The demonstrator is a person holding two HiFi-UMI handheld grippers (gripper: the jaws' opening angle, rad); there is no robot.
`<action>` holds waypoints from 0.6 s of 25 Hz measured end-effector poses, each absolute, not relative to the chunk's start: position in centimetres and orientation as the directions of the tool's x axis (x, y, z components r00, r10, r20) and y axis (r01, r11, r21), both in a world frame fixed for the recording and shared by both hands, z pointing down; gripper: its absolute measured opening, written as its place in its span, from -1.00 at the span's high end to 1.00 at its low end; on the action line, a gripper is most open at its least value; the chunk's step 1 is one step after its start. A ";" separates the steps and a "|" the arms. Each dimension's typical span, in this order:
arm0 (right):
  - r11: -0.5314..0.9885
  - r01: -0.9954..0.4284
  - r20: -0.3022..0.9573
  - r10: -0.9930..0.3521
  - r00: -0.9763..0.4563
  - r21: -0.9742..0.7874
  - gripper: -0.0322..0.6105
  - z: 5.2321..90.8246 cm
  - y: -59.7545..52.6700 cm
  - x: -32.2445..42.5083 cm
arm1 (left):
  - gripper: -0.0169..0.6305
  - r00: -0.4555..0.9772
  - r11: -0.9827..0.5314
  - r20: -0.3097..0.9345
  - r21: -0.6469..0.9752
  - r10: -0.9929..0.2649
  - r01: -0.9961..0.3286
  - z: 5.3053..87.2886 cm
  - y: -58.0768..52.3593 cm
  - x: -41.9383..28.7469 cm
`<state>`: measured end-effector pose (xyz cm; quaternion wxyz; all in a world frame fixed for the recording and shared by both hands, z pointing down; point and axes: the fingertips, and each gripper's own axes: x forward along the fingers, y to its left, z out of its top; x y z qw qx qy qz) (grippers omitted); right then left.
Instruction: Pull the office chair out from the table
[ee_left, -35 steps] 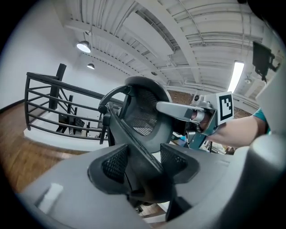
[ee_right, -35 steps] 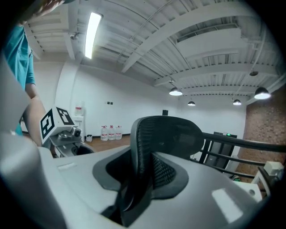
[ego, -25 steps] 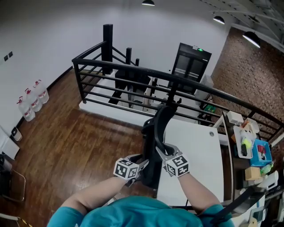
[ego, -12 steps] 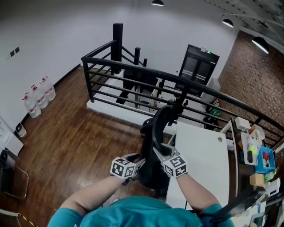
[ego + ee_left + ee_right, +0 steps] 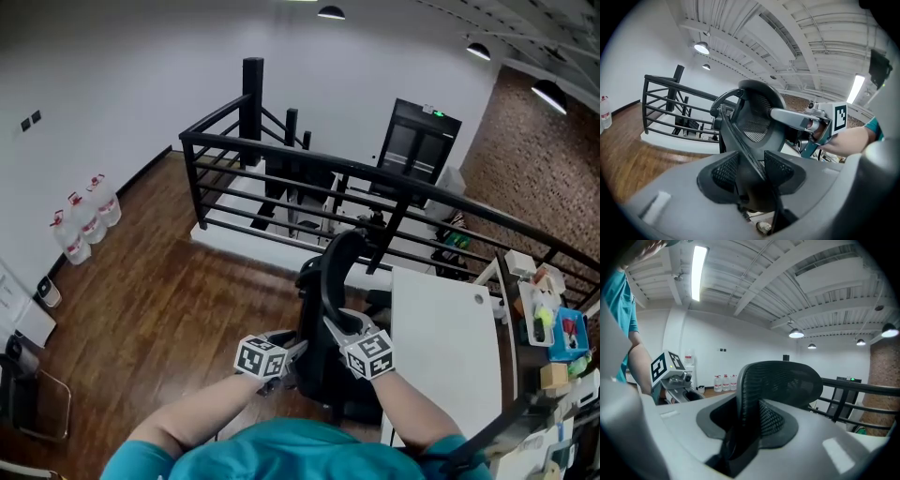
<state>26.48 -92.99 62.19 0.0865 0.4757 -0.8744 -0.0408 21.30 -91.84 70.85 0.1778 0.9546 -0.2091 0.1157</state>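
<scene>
The left gripper (image 5: 751, 172) is clamped on the left edge of the office chair (image 5: 330, 281) at its backrest. The right gripper (image 5: 749, 425) is clamped on the right edge, so the backrest stands between the two. The chair stands on the wooden floor (image 5: 159, 309), just left of the white surface (image 5: 445, 342).

The office chair (image 5: 330, 309) is black, its back a fine mesh. The surface (image 5: 448, 347) is white. Left tongs (image 5: 752, 171) and right tongs (image 5: 747, 423) are grey, each with a black-and-white square-marker cube. The floor (image 5: 159, 291) is reddish-brown wood, the railing (image 5: 193, 183) black, the shirt (image 5: 272, 457) teal.
</scene>
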 end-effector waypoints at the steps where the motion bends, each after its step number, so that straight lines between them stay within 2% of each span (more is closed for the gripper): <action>1: 0.542 -0.826 0.111 -0.840 -0.531 0.154 0.54 62.2 -93.2 26.0 | 0.41 0.888 -0.856 0.292 0.281 -0.354 -0.434 70.5 -92.0 20.8; 11: 0.593 -0.795 0.090 -0.805 -0.586 0.125 0.49 62.2 -96.1 20.2 | 0.47 0.870 -0.820 0.290 0.311 -0.400 -0.481 71.4 -96.0 14.9; 15: 0.614 -0.784 0.079 -0.789 -0.609 0.090 0.47 61.6 -97.0 20.1 | 0.52 0.844 -0.798 0.303 0.295 -0.443 -0.525 71.0 -97.4 14.6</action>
